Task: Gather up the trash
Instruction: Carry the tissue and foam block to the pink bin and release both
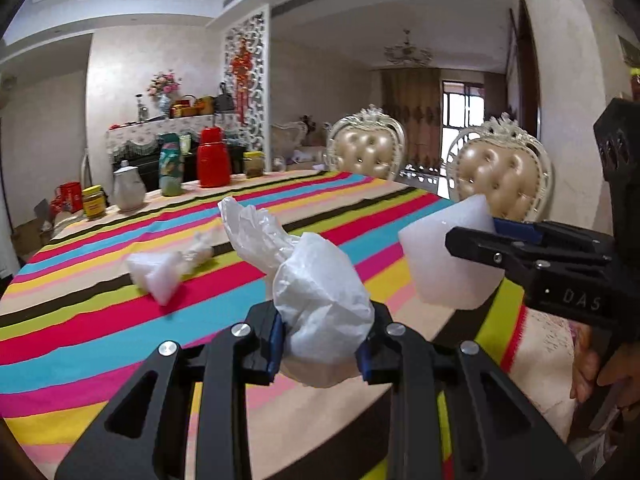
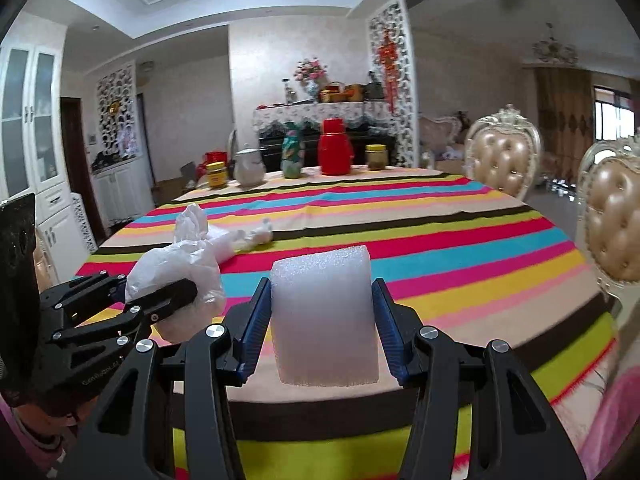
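gripped plastic bag (image 1: pixel 320 304), striped tablecloth (image 1: pixel 120 320) (dining room)

I count two tools, the left tool (image 1: pixel 320 344) and the right tool (image 2: pixel 318 332). Of trash I see three pieces: two crumpled plastic bags, one held (image 1: pixel 316 280) and one lying on the striped surface (image 1: pixel 160 268), plus one foam block (image 2: pixel 324 312). At the far end stand two jars (image 2: pixel 216 175) (image 2: pixel 376 157), one red thermos (image 2: pixel 335 146), one white pitcher (image 2: pixel 249 167) and one green patterned vase (image 2: pixel 292 156), with two tufted chairs (image 2: pixel 502 152) (image 2: pixel 612 216) alongside.
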`<state>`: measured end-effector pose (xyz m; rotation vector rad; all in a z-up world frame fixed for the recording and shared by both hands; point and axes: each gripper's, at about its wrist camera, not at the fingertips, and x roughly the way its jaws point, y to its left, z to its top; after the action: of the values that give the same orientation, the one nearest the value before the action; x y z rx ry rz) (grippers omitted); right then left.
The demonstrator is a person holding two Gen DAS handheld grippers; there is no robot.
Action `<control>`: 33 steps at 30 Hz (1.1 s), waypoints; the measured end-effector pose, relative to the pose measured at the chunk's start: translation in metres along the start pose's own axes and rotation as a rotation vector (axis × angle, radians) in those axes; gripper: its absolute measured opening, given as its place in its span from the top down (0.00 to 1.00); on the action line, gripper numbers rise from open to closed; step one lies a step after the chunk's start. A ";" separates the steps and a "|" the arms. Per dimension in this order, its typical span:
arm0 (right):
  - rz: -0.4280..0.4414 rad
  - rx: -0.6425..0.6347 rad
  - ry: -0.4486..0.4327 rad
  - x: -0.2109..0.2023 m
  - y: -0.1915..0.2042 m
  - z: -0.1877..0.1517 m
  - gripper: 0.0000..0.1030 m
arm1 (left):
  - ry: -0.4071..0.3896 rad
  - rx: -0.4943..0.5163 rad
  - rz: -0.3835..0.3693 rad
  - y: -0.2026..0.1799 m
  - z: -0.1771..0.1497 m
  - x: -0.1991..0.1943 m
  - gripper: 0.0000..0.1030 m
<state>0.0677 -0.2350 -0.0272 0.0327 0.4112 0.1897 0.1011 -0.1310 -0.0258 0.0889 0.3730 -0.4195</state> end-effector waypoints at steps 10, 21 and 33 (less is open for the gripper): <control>-0.043 0.053 -0.008 -0.030 -0.035 -0.018 0.53 | 0.029 0.038 -0.075 -0.033 0.002 0.008 0.73; -0.185 0.093 -0.020 -0.089 -0.094 -0.036 0.53 | 0.054 0.088 -0.272 -0.104 0.013 0.021 0.73; -0.473 0.227 -0.010 -0.178 -0.207 -0.077 0.53 | 0.098 0.163 -0.581 -0.226 0.017 0.047 0.73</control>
<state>-0.0866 -0.4723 -0.0417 0.1576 0.4185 -0.3237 0.0532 -0.3577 -0.0290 0.1603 0.4593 -1.0231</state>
